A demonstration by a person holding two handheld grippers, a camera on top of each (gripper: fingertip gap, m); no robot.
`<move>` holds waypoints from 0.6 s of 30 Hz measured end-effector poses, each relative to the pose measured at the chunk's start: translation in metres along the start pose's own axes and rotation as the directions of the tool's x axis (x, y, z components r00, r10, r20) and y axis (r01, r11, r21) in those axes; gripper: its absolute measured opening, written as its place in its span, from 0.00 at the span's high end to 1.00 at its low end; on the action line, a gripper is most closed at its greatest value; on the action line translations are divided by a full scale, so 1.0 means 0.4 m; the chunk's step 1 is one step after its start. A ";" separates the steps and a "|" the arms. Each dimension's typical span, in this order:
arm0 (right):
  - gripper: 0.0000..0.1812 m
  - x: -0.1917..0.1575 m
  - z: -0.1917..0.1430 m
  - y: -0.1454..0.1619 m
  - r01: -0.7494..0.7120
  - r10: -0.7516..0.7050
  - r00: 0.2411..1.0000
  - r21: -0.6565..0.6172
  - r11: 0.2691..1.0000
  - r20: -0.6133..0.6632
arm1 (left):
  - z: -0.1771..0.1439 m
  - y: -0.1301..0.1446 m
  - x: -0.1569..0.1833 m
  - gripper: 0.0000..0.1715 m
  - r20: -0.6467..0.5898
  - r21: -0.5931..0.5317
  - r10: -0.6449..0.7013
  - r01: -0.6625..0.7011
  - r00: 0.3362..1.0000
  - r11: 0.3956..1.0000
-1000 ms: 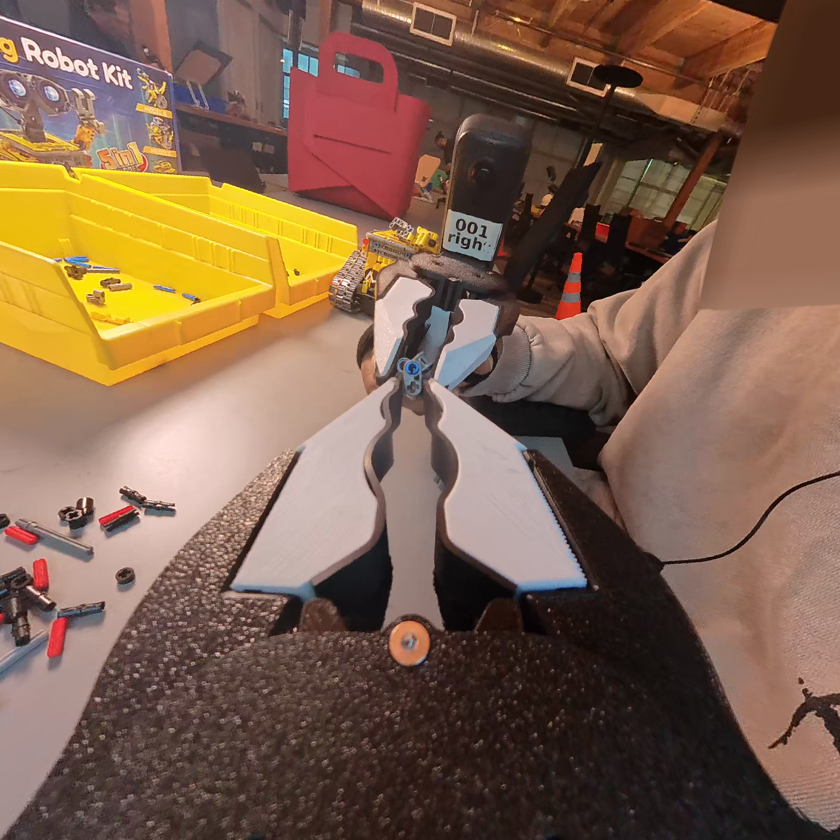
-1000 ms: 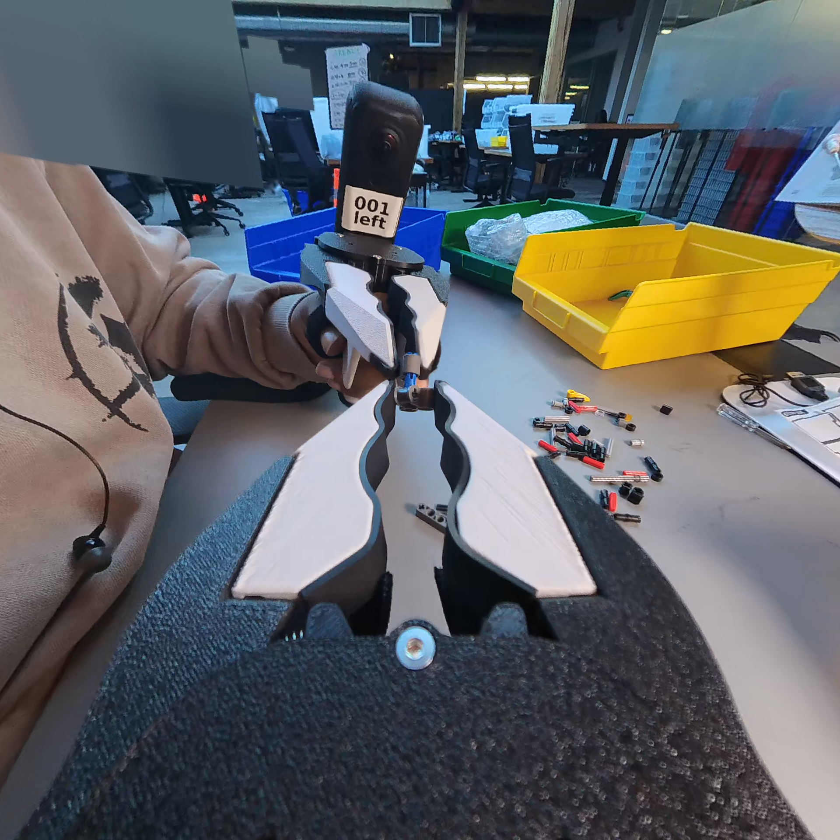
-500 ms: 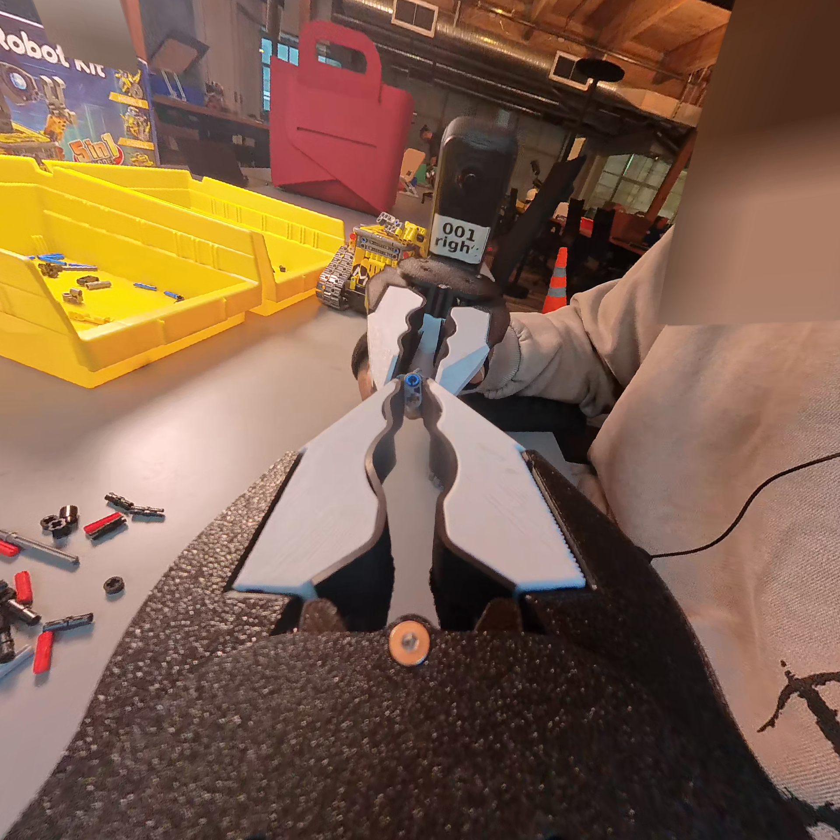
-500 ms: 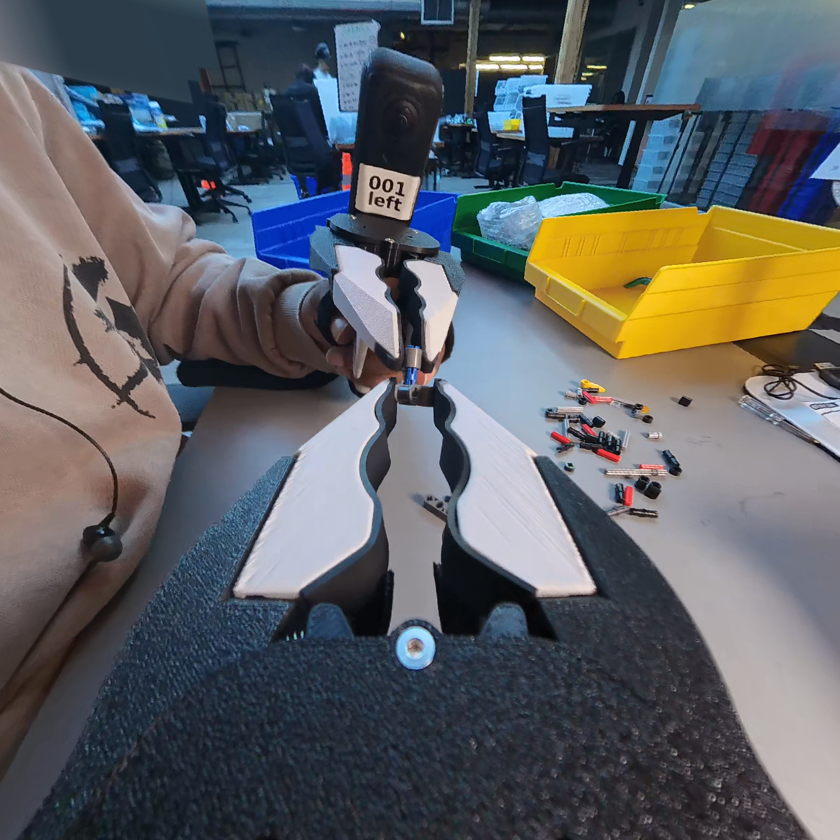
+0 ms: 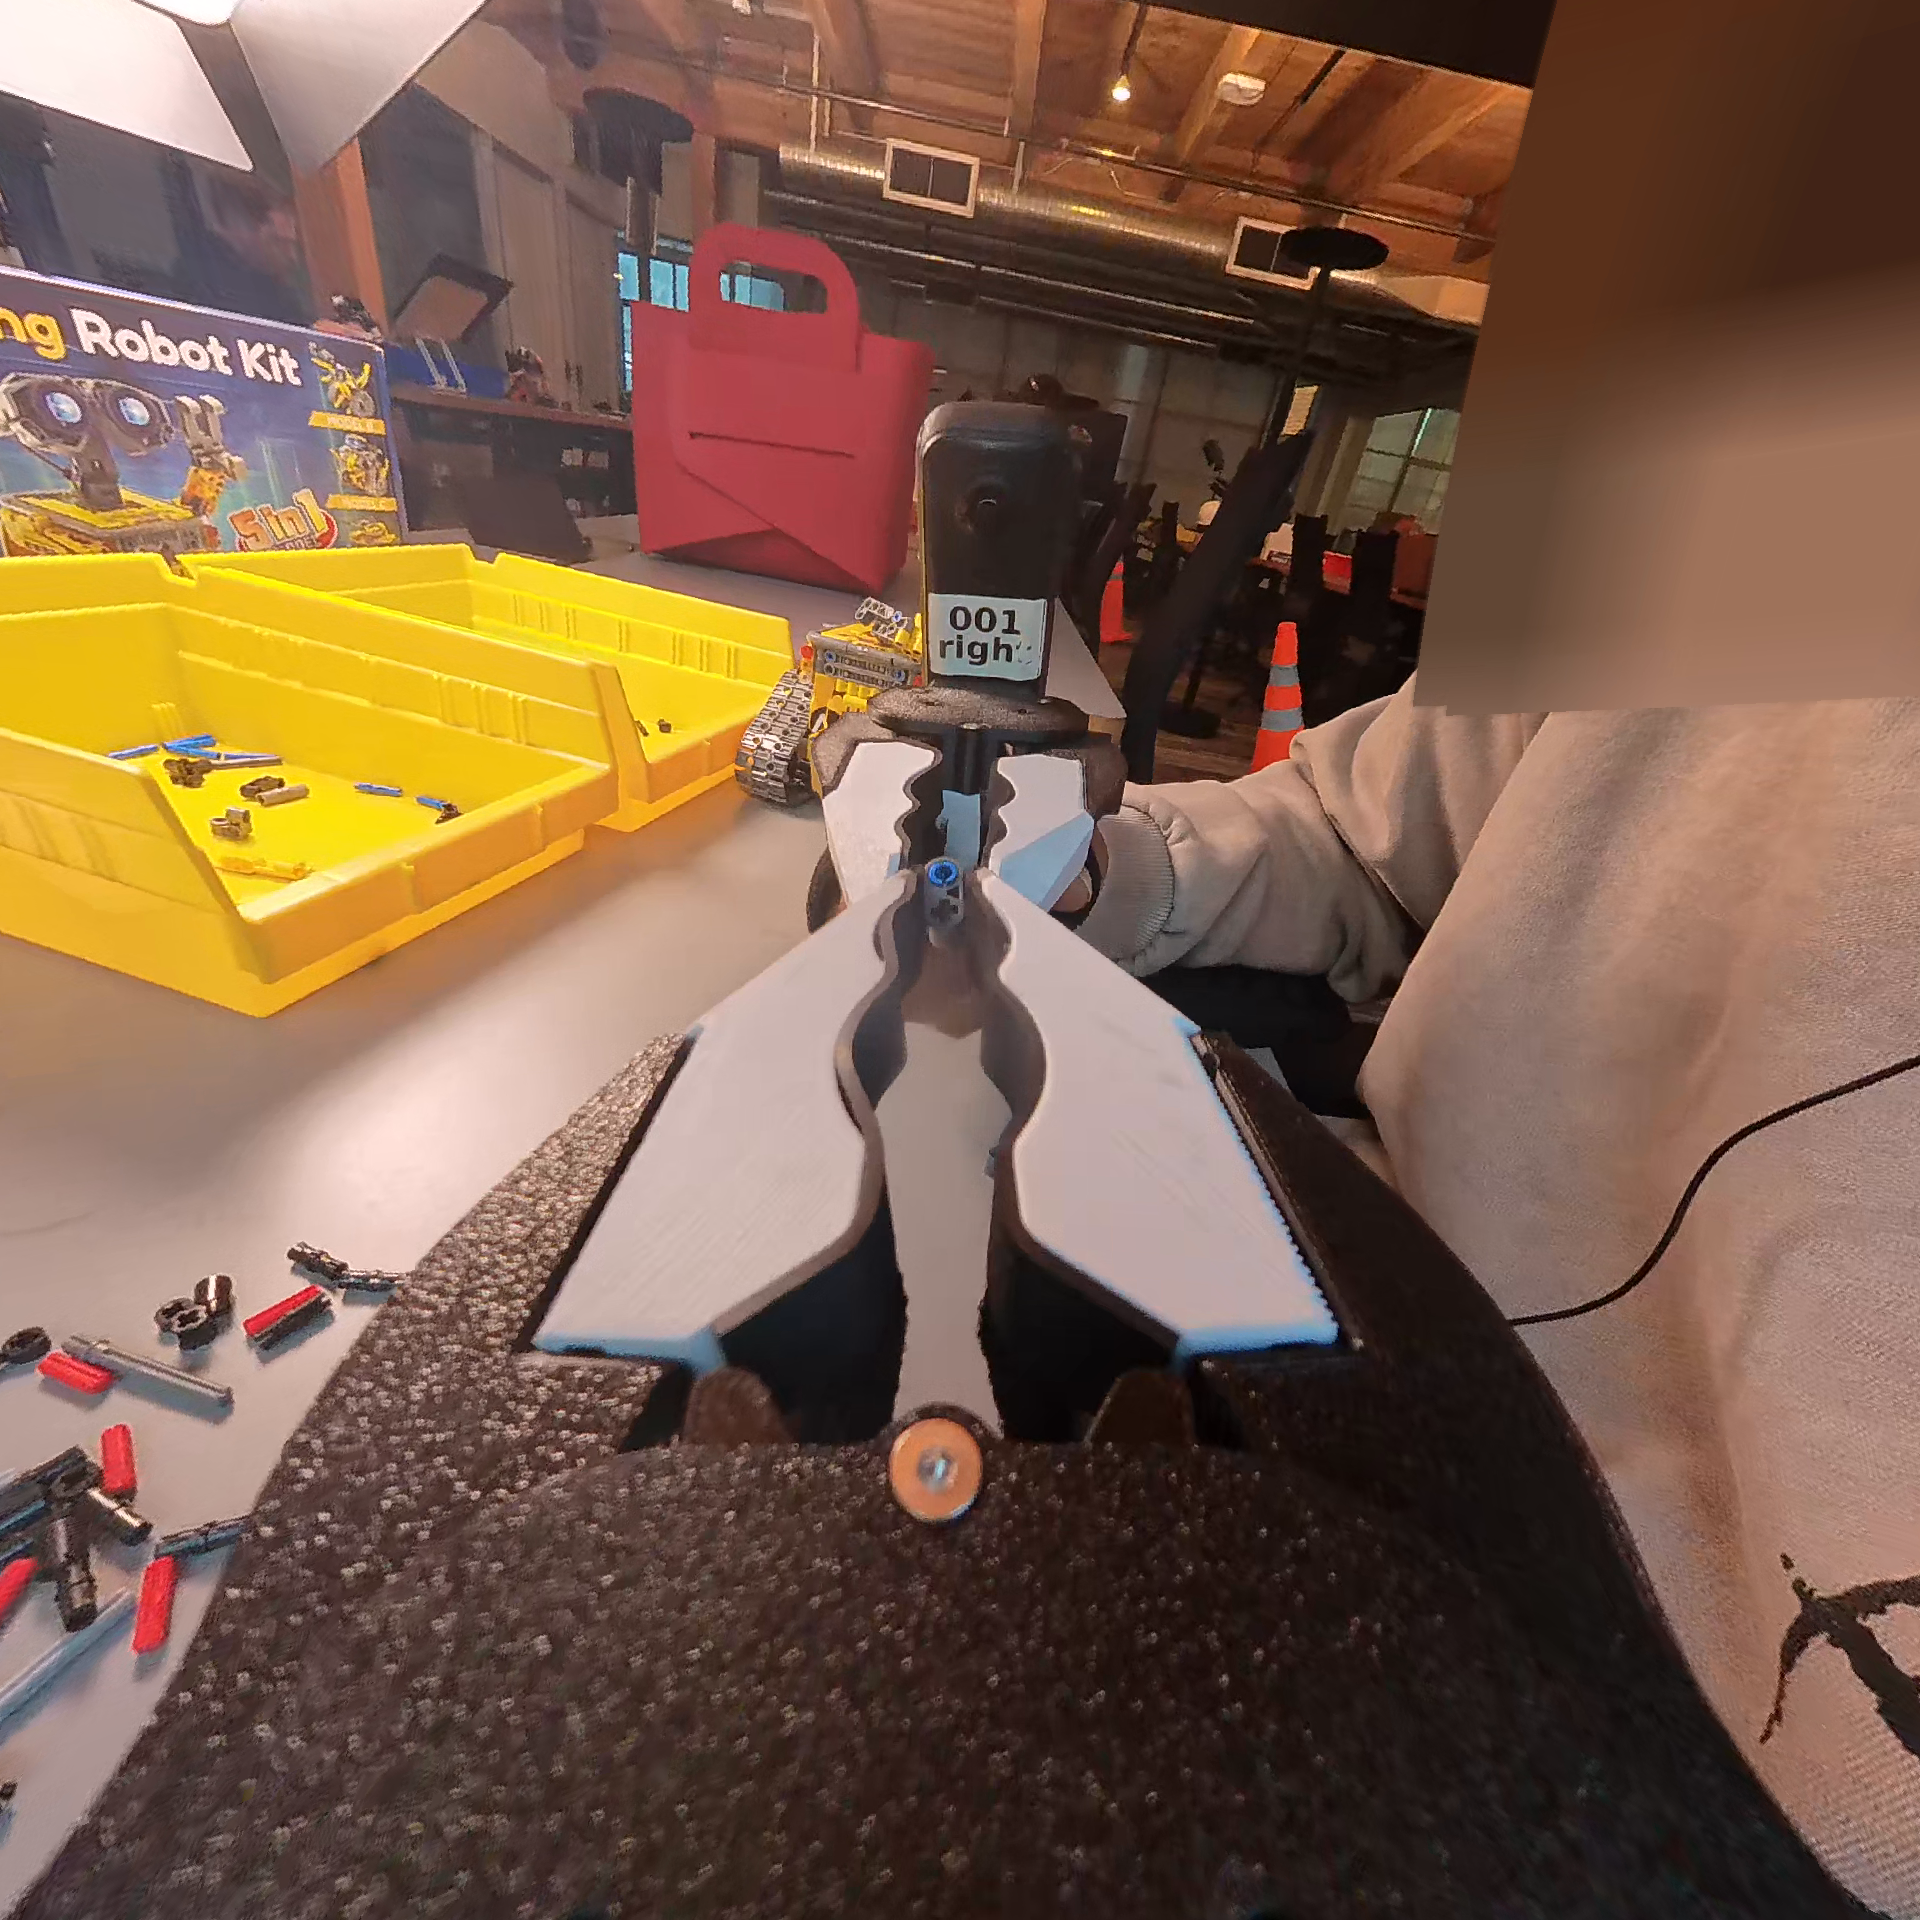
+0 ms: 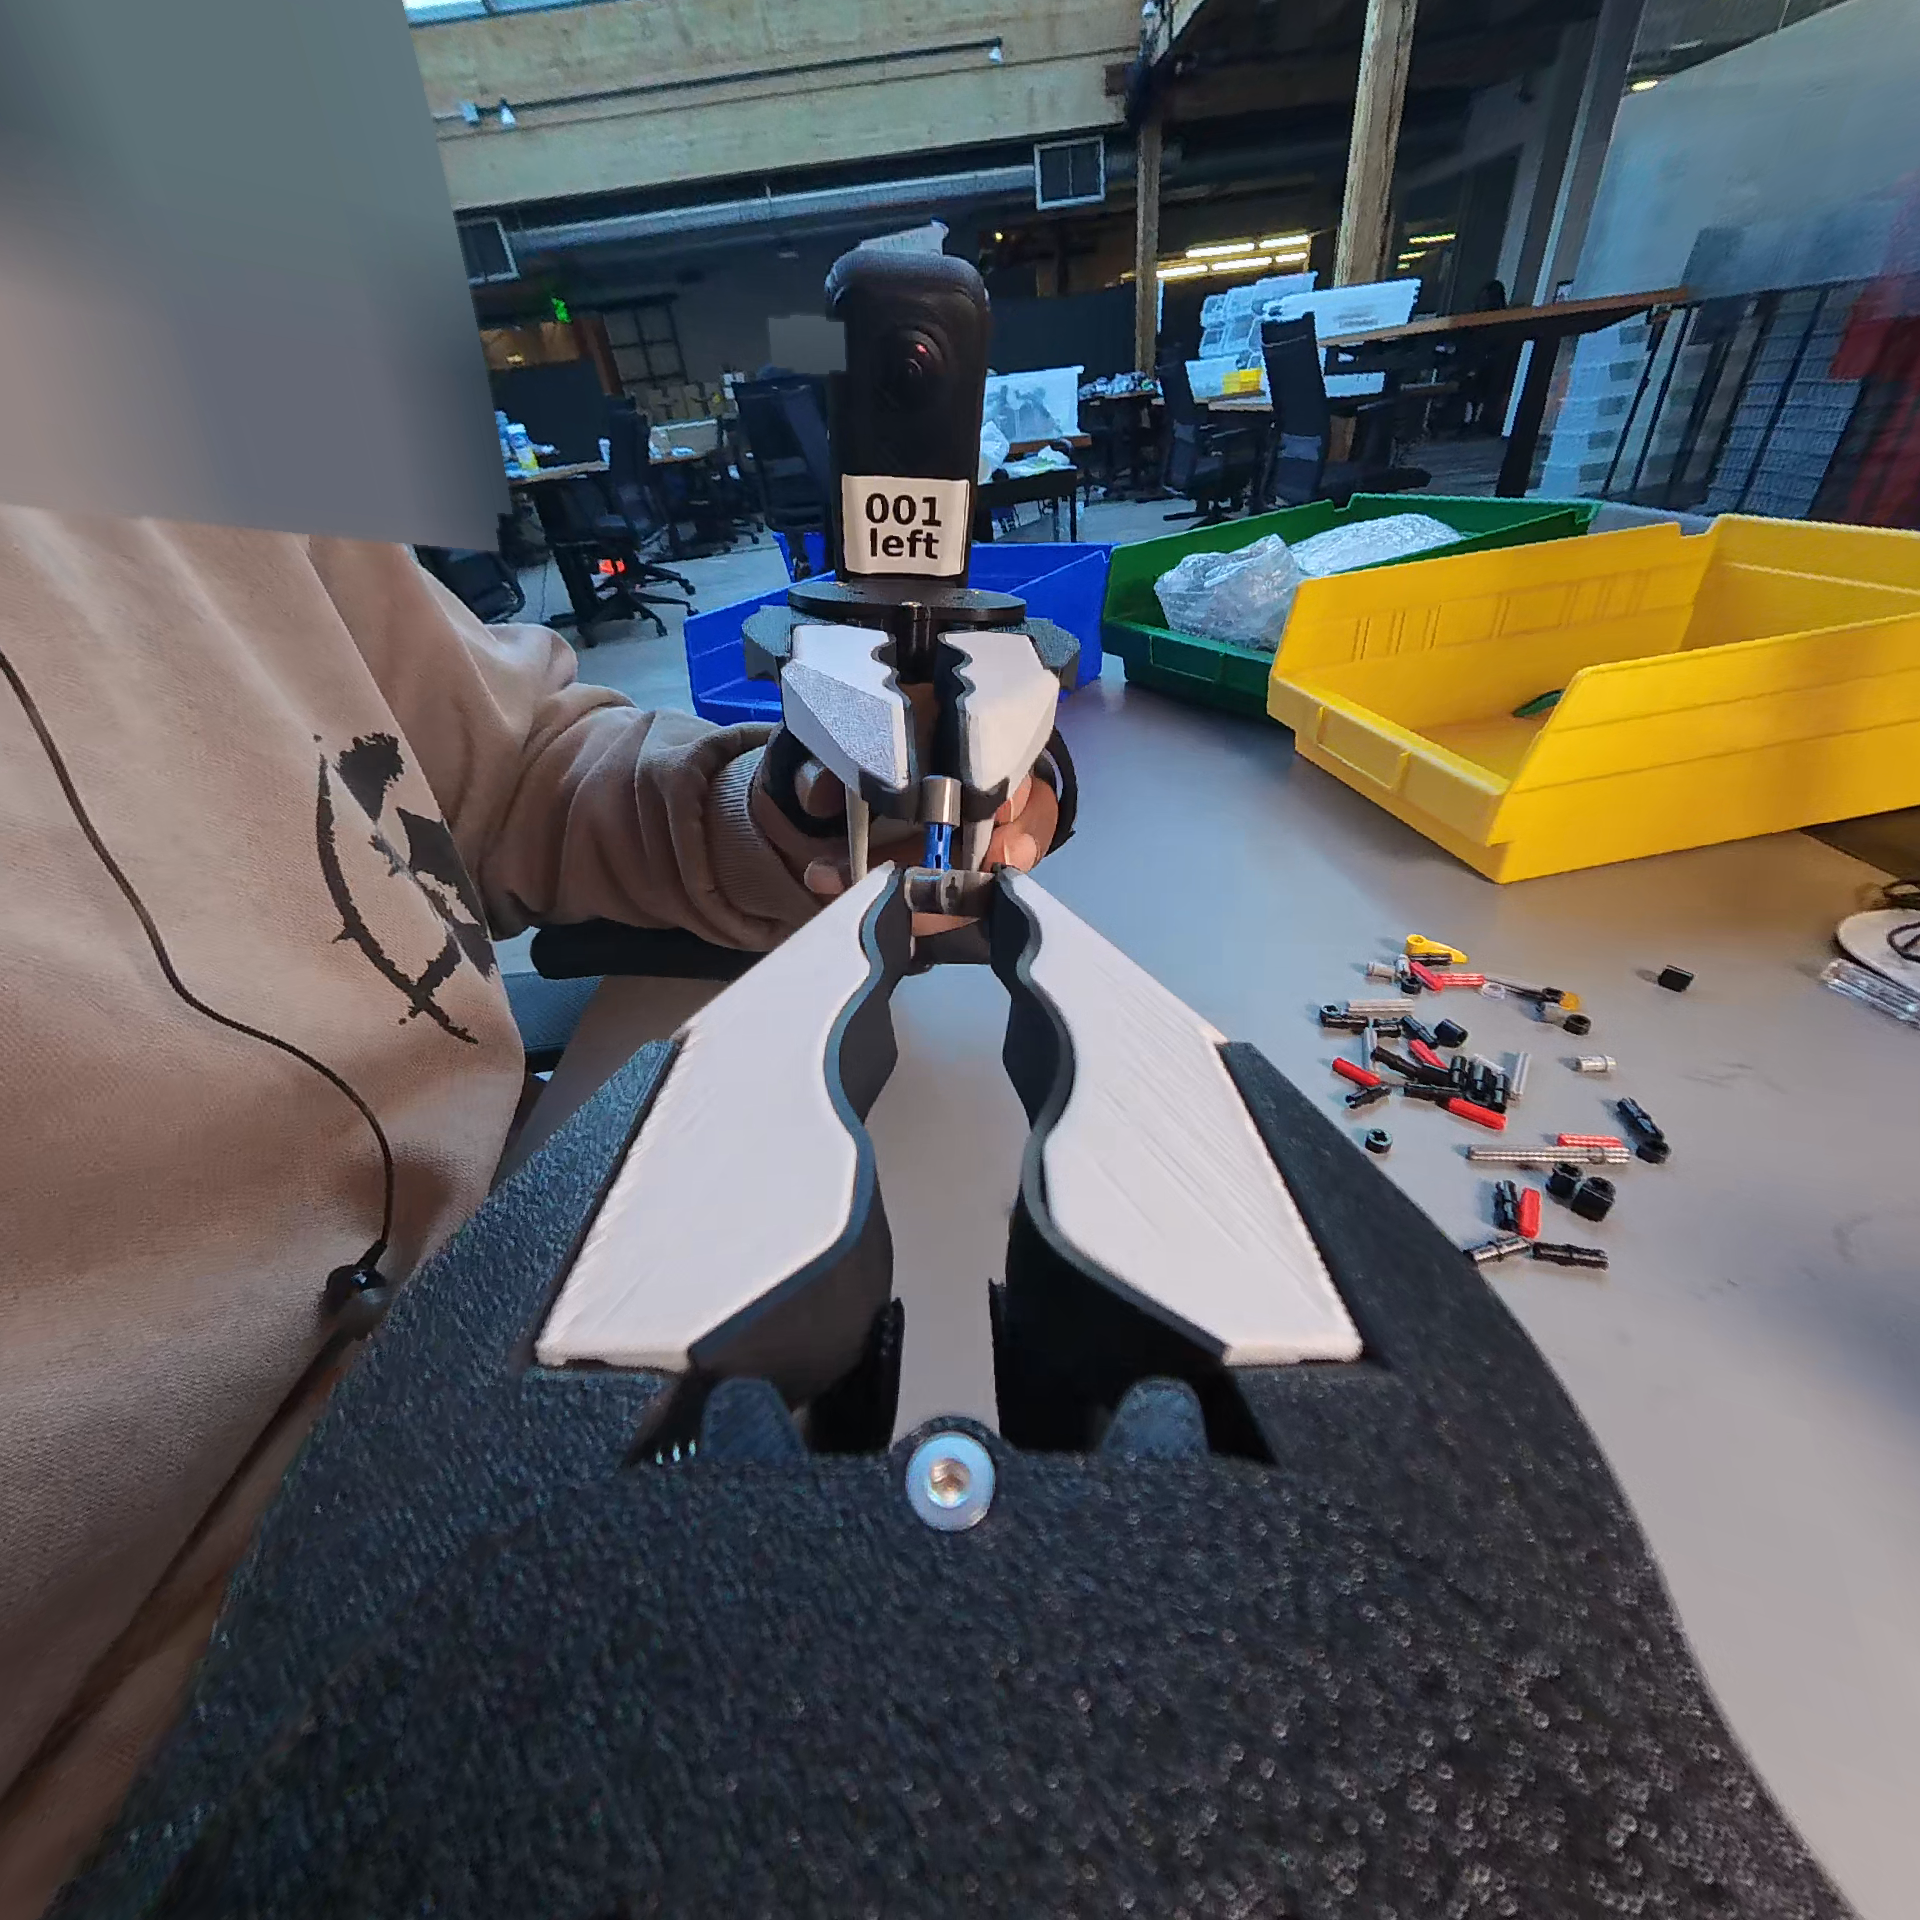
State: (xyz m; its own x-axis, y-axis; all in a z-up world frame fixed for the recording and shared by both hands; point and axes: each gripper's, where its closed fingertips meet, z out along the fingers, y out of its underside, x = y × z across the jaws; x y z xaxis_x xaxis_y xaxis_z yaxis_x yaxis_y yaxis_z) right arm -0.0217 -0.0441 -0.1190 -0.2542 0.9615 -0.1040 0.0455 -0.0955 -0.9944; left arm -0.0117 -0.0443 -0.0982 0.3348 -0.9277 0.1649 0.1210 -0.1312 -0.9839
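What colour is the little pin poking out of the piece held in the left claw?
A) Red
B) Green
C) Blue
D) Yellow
C: in the right wrist view, a blue pin sticks out of the small grey piece pinched in the left claw.

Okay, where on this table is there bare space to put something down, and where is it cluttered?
Bare grey table lies between the near yellow bin and the loose parts in the left wrist view. In the right wrist view, it is bare between the right gripper and the scattered pieces. Those piles are crowded, as is where both grippers meet.
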 end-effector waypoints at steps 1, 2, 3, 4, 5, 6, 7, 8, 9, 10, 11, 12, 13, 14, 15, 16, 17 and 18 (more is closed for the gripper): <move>0.93 0.005 -0.004 0.009 -0.001 0.000 1.000 -0.020 1.000 -0.005 | -0.032 -0.059 -0.012 0.96 0.013 0.127 -0.026 0.025 1.000 0.992; 0.93 0.042 -0.025 0.062 0.018 -0.026 0.997 -0.111 0.994 -0.070 | -0.116 -0.167 -0.044 0.96 0.017 0.320 -0.095 0.085 0.995 0.944; 0.93 0.071 -0.057 0.086 -0.052 0.041 0.993 -0.097 0.994 -0.106 | -0.201 -0.239 -0.071 0.97 0.060 0.421 -0.088 0.055 0.994 0.905; 0.93 0.078 -0.074 0.059 -0.130 0.128 0.987 -0.014 0.991 -0.093 | -0.230 -0.240 -0.086 0.96 0.152 0.374 -0.020 -0.039 0.988 0.927; 0.93 0.079 -0.071 0.033 -0.095 0.096 0.990 0.010 0.995 -0.100 | -0.209 -0.186 -0.101 0.96 0.205 0.237 0.020 -0.069 0.979 0.969; 0.93 0.079 -0.053 0.019 -0.037 0.037 0.994 0.000 0.999 -0.108 | -0.175 -0.104 -0.126 0.96 0.237 0.078 0.024 -0.044 0.971 0.996; 0.93 0.078 -0.028 0.016 -0.022 0.020 0.995 -0.017 1.000 -0.102 | -0.146 -0.006 -0.157 0.96 0.276 -0.105 0.041 -0.012 0.960 0.994; 0.93 0.081 -0.009 0.024 -0.014 0.009 0.995 -0.045 0.999 -0.102 | -0.130 0.088 -0.184 0.96 0.307 -0.295 0.089 0.006 0.948 0.955; 0.92 0.085 0.001 0.040 0.007 -0.016 0.994 -0.082 0.997 -0.108 | -0.123 0.161 -0.197 0.96 0.307 -0.441 0.147 0.003 0.940 0.897; 0.92 0.094 0.001 0.061 0.026 -0.042 0.991 -0.120 0.992 -0.126 | -0.115 0.207 -0.198 0.96 0.289 -0.520 0.181 -0.005 0.940 0.854; 0.92 0.101 -0.006 0.082 0.031 -0.053 0.989 -0.152 0.988 -0.141 | -0.108 0.244 -0.192 0.96 0.267 -0.568 0.183 0.001 0.946 0.823; 0.92 0.102 -0.014 0.096 0.026 -0.051 0.988 -0.166 0.986 -0.147 | -0.108 0.277 -0.189 0.96 0.252 -0.614 0.175 0.017 0.952 0.789; 0.92 0.103 -0.022 0.105 0.022 -0.049 0.986 -0.172 0.985 -0.157 | -0.108 0.301 -0.186 0.96 0.244 -0.646 0.171 0.028 0.955 0.763; 0.92 0.104 -0.028 0.112 0.028 -0.060 0.983 -0.183 0.983 -0.172 | -0.105 0.314 -0.179 0.96 0.227 -0.660 0.161 0.030 0.961 0.750; 0.92 0.105 -0.033 0.119 0.046 -0.085 0.979 -0.204 0.978 -0.185 | -0.100 0.318 -0.171 0.95 0.212 -0.660 0.151 0.027 0.966 0.751; 0.92 0.107 -0.035 0.127 0.071 -0.118 0.973 -0.230 0.971 -0.196 | -0.096 0.312 -0.166 0.92 0.205 -0.646 0.144 0.023 0.968 0.763; 0.92 0.108 -0.035 0.133 0.098 -0.153 0.967 -0.258 0.961 -0.203 | -0.091 0.299 -0.158 0.89 0.191 -0.621 0.125 0.021 0.974 0.784; 0.92 0.108 -0.032 0.139 0.124 -0.186 0.961 -0.281 0.951 -0.204 | -0.088 0.279 -0.151 0.88 0.184 -0.580 0.095 0.030 0.978 0.814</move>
State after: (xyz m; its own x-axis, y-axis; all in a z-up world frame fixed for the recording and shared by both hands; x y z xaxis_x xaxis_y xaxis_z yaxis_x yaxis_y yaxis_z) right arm -0.0176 -0.0047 -0.1786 -0.0557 0.9945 0.0890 0.2836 0.1013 -0.9536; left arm -0.0513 -0.0153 -0.2203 0.5109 -0.8559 0.0804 -0.4331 -0.3371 -0.8360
